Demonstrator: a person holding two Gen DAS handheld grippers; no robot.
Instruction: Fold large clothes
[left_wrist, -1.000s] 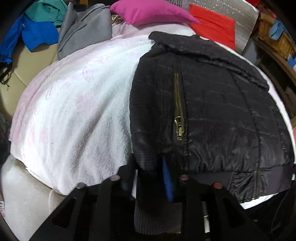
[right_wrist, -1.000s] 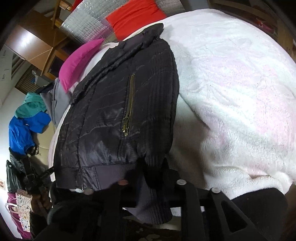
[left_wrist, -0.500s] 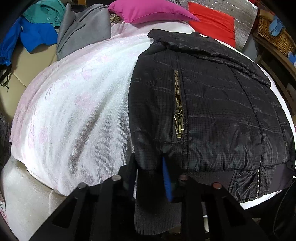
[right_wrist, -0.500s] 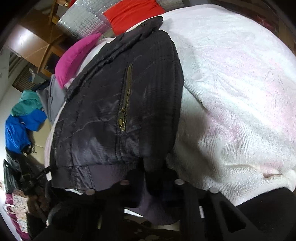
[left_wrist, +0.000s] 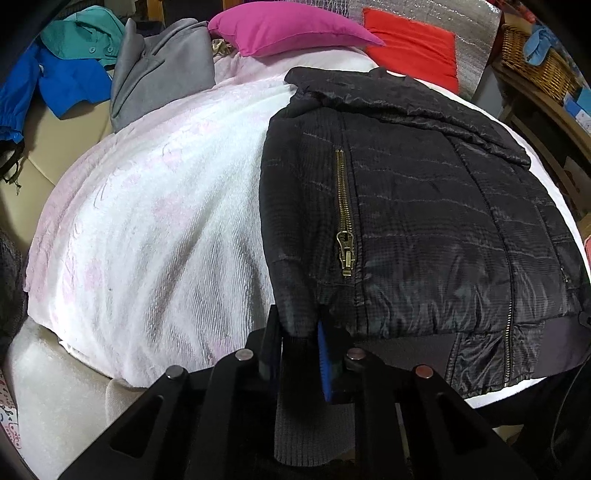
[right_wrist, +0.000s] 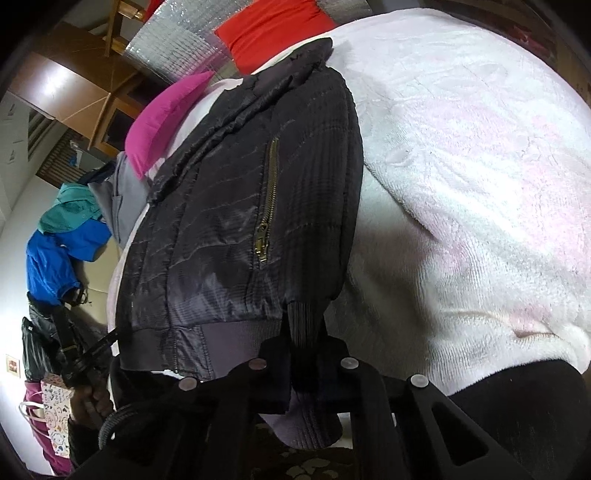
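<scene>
The left gripper (left_wrist: 299, 343) and right gripper (right_wrist: 304, 350) each pinch a ribbed knit cuff of the quilted black jacket (left_wrist: 406, 221) lying on the fluffy white blanket (left_wrist: 166, 229).

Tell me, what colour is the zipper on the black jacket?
Brassy gold; the zipper on the jacket shows best in the left wrist view.

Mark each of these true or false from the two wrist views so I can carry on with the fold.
1. The left gripper is shut on the jacket. True.
2. The right gripper is open and clear of the jacket. False: it is shut on a ribbed cuff.
3. The brass zipper is zipped shut. True.
4. The jacket lies on bare wood. False: it lies on a white and pink blanket.
5. A pink pillow lies beyond the jacket. True.
</scene>
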